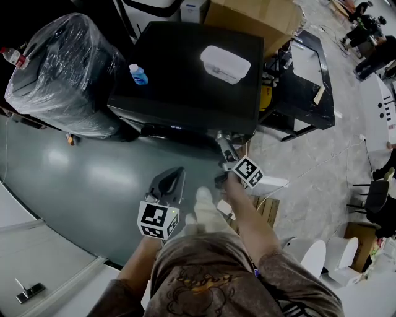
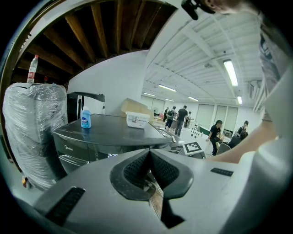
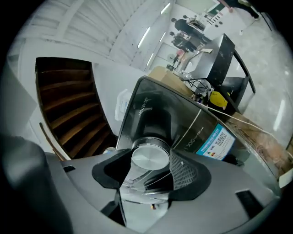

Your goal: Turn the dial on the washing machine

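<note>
The black washing machine (image 1: 185, 68) stands ahead, with its front panel facing me. My right gripper (image 1: 220, 138) reaches to the panel's right end. In the right gripper view its two dark pads (image 3: 185, 170) sit against either side of the round silver dial (image 3: 150, 158), so my right gripper (image 3: 151, 161) is shut on the dial. My left gripper (image 1: 176, 174) hangs back over the grey floor, away from the machine. In its own view the left gripper (image 2: 149, 154) has its ribbed jaws closed tip to tip with nothing between them, and the washing machine (image 2: 105, 132) lies beyond.
A blue bottle (image 1: 138, 75) and a white lidded box (image 1: 225, 63) rest on the machine's top. A plastic-wrapped bundle (image 1: 62, 68) stands to the left, a cardboard box (image 1: 260, 15) behind, a black frame stand (image 1: 309, 80) to the right. A wooden pallet (image 1: 266, 207) lies near my feet. People (image 2: 181, 119) stand far off.
</note>
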Action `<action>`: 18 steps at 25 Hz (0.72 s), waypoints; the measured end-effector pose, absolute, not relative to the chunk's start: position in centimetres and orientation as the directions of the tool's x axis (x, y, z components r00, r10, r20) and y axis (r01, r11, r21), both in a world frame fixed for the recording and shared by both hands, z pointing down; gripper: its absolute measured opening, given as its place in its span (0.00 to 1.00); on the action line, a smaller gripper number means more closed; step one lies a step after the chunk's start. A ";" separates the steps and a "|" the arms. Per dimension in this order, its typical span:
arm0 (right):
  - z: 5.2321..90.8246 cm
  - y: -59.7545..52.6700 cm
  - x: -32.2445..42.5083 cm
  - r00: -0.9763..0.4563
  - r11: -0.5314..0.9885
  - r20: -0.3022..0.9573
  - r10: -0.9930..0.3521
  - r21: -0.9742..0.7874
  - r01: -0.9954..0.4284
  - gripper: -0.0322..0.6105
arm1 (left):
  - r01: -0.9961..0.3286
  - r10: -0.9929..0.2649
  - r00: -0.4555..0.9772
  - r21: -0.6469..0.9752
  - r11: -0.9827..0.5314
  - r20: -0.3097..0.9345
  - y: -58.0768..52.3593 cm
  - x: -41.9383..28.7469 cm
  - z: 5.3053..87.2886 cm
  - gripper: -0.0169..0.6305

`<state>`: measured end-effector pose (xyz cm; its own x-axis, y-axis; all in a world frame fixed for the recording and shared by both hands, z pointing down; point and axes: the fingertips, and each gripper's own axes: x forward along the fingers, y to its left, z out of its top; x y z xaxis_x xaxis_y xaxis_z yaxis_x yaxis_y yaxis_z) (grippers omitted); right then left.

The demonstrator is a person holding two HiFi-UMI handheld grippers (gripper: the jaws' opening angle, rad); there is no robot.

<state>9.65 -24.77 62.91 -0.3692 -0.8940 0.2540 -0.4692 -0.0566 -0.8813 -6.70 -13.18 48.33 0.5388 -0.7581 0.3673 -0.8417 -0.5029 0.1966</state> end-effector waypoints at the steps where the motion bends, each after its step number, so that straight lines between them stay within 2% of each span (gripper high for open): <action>1: 62.9 -24.7 9.7 -0.367 -0.058 0.246 -0.897 -0.889 -0.454 0.45 | -0.842 -0.758 0.539 0.197 -0.503 0.367 -13.2 -6.7 48.3 0.01; 11: 63.4 -24.7 9.8 -0.342 -0.072 0.164 -0.925 -0.961 -0.268 0.45 | -0.841 -0.755 0.539 0.196 -0.504 0.373 -13.1 -6.9 48.5 0.01; 14: 63.3 -24.5 9.8 -0.345 -0.059 0.164 -0.924 -0.954 -0.295 0.45 | -0.843 -0.755 0.537 0.195 -0.502 0.377 -13.0 -7.0 48.6 0.01; 18: 62.2 -24.1 9.2 -0.402 -0.014 0.198 -0.894 -0.909 -0.417 0.46 | -0.843 -0.758 0.536 0.193 -0.502 0.372 -13.0 -7.5 48.4 0.01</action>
